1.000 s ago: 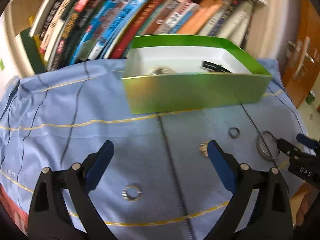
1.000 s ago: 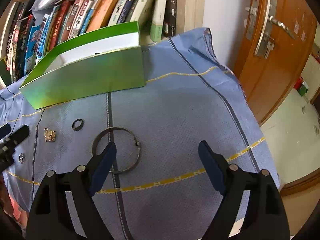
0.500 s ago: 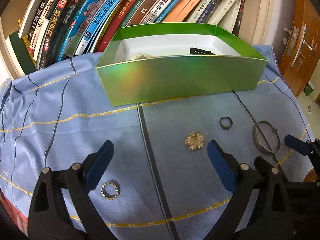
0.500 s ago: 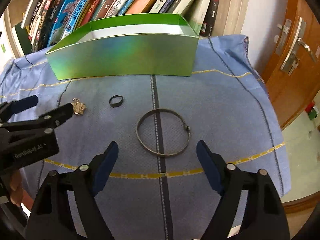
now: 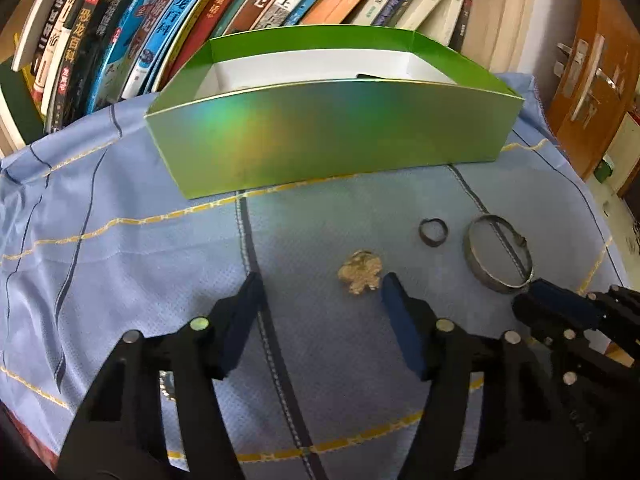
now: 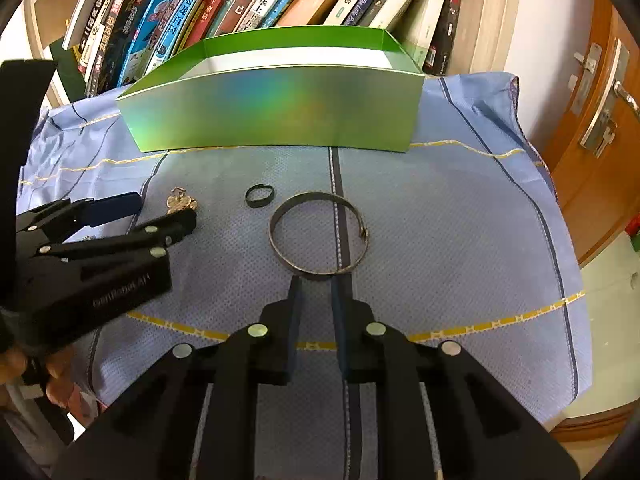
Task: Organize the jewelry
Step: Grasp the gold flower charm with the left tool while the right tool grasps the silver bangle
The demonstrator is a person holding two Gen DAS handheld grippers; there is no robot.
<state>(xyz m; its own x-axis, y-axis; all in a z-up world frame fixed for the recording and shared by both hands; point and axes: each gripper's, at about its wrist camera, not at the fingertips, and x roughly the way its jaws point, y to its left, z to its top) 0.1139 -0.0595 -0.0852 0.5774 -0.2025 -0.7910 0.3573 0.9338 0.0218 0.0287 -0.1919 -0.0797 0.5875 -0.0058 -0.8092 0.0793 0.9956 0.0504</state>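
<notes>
A shiny green box (image 5: 332,128) (image 6: 276,110) stands open at the back of the blue cloth. In front of it lie a gold brooch (image 5: 360,272) (image 6: 181,202), a small dark ring (image 5: 433,232) (image 6: 259,195) and a silver bangle (image 5: 498,258) (image 6: 318,236). My left gripper (image 5: 320,292) (image 6: 164,210) is open, its right finger just beside the brooch. My right gripper (image 6: 314,292) is narrowed to a small gap, empty, its tips just short of the bangle's near rim. A small beaded ring (image 5: 166,384) is partly hidden under my left finger.
A row of leaning books (image 5: 240,12) (image 6: 240,4) fills the shelf behind the box. A wooden door (image 6: 600,120) stands to the right. The blue cloth (image 5: 120,260) (image 6: 460,220) drops off at the table's right and near edges.
My right gripper has narrowed from wide open to a small gap and moved up to the bangle. My left gripper has narrowed somewhat and moved right, close to the brooch.
</notes>
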